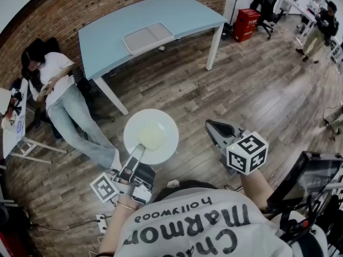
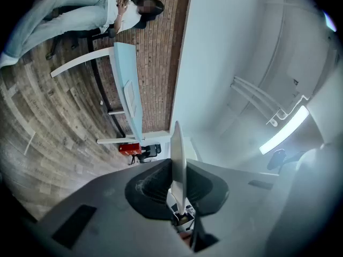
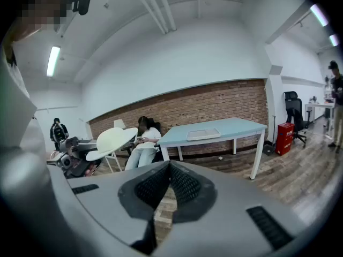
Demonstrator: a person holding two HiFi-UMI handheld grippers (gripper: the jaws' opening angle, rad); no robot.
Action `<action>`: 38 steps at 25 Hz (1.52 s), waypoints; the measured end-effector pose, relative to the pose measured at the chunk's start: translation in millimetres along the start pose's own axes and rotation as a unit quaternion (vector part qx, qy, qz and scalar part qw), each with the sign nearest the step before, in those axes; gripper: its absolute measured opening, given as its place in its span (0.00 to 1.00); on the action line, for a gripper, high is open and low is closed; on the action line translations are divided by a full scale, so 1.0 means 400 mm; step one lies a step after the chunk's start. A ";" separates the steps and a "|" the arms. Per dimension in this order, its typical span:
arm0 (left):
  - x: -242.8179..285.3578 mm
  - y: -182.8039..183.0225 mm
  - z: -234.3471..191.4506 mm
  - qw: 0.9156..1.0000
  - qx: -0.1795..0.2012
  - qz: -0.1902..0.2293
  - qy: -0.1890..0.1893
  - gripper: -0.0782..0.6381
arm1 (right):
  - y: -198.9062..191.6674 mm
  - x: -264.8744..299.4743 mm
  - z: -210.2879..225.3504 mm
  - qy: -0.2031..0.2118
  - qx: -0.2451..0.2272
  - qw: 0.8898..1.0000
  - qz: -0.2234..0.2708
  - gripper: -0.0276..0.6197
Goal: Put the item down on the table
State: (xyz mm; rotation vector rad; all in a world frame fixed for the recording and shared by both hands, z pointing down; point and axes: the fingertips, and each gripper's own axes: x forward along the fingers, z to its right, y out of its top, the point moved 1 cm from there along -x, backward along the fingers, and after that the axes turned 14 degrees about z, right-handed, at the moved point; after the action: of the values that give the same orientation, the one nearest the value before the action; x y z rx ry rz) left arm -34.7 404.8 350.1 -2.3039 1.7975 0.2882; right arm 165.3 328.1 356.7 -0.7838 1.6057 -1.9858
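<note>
Looks like an open-plan office or studio space: exposed brick wall (image 1: 107,4), wood plank floor (image 1: 241,90), a light blue table (image 1: 187,15), black office chairs (image 1: 266,1) by white desks (image 1: 292,4), ceiling strip lights (image 3: 53,60), and people sitting and standing around the edges.

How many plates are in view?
1: the white plate, clamped by its rim in the left gripper above the floor, short of the blue table. None seems hidden.
</note>
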 end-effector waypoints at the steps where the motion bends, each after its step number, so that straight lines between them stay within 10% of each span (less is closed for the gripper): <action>1: 0.001 0.001 0.001 1.000 0.001 0.000 -0.001 0.15 | 0.000 0.001 0.000 0.000 0.000 1.000 0.000 0.06; 38: -0.015 0.164 -0.015 1.000 0.002 0.000 0.001 0.15 | -0.008 0.154 -0.109 0.008 -0.004 1.000 0.005 0.06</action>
State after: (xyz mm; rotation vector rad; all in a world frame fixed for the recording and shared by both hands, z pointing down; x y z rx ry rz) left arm -99.8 392.9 355.0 -2.3032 1.7975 0.2815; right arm 90.4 318.6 361.6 -0.7629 1.6252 -1.9836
